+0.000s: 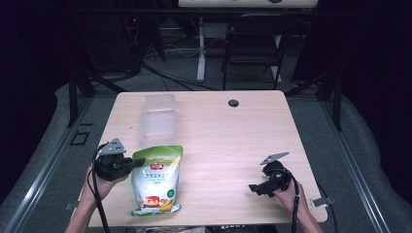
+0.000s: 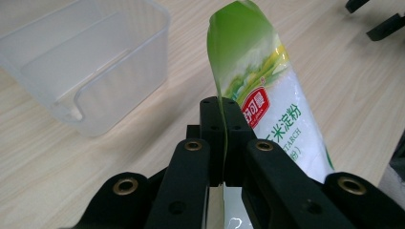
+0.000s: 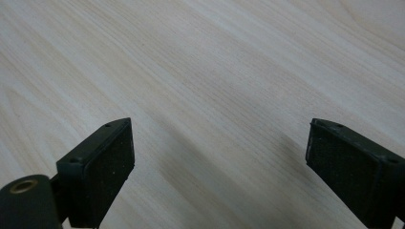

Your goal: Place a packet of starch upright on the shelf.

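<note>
- A pale wooden table is seen in a dark room; a chair and cables stand on the floor behind it.
- One starch bag lies flat near the table's front edge, left of centre, its green top toward the far side.
- One clear tub stands just beyond the bag's top, empty and open upward; it is judged to be placed there to receive the bag.
- The left gripper is at the bag's left edge, upper part. In the left gripper view its jaws are closed on the bag's thin side seam, the film pinched between the pads. The seam is judged the chosen hold because it is flat and will not slip like the filled body.
- The right gripper is well to the right of the bag, low over bare table. Its jaws stand wide apart and nothing is held; it is judged to be parked in reserve.
- Count: one bag, one tub, two grippers, two hands.
</note>
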A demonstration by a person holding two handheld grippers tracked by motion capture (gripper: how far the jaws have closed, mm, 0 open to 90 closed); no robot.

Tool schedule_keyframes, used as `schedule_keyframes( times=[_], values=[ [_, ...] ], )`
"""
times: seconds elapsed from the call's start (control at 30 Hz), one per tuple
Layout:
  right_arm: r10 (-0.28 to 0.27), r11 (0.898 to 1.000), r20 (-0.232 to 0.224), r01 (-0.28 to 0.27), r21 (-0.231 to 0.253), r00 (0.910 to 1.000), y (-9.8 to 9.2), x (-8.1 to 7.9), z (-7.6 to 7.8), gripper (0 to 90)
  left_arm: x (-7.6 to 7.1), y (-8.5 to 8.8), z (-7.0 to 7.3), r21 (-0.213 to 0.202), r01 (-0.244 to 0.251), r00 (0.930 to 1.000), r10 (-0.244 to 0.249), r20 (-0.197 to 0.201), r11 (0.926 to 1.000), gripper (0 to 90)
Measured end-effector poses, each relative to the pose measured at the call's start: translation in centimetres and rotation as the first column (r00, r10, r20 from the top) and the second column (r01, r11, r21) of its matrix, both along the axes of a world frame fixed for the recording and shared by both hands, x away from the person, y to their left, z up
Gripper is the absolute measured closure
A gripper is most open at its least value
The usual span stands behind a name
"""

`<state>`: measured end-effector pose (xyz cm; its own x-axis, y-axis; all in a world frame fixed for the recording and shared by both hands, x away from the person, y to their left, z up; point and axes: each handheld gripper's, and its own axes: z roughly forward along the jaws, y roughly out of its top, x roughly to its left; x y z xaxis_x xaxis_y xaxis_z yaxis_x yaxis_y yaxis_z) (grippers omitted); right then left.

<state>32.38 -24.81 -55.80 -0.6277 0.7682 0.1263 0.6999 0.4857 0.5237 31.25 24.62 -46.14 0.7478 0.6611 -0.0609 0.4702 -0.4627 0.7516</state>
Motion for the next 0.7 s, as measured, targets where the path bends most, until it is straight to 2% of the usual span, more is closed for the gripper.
schedule_keyframes(
  times=[0.47,0.63,0.7],
  values=[
    [-0.004,1.000,0.002,0.004,-0.004,1.0000,0.0,0.0,0.0,8.6,-0.7,-0.6,2.0,-0.014,0.047,0.9974,-0.047,0.055,0.9988,90.0],
    [-0.004,1.000,0.002,0.004,-0.004,1.0000,-0.1,0.0,0.0,8.6,-1.1,-1.0,3.2,-0.006,0.069,0.9943,-0.068,0.082,0.9976,90.0],
    [-0.005,1.000,0.003,0.005,-0.005,1.0000,0.0,0.0,0.0,8.6,-1.3,-1.2,3.6,0.009,0.084,0.9916,-0.084,0.098,0.9964,90.0]
  ],
)
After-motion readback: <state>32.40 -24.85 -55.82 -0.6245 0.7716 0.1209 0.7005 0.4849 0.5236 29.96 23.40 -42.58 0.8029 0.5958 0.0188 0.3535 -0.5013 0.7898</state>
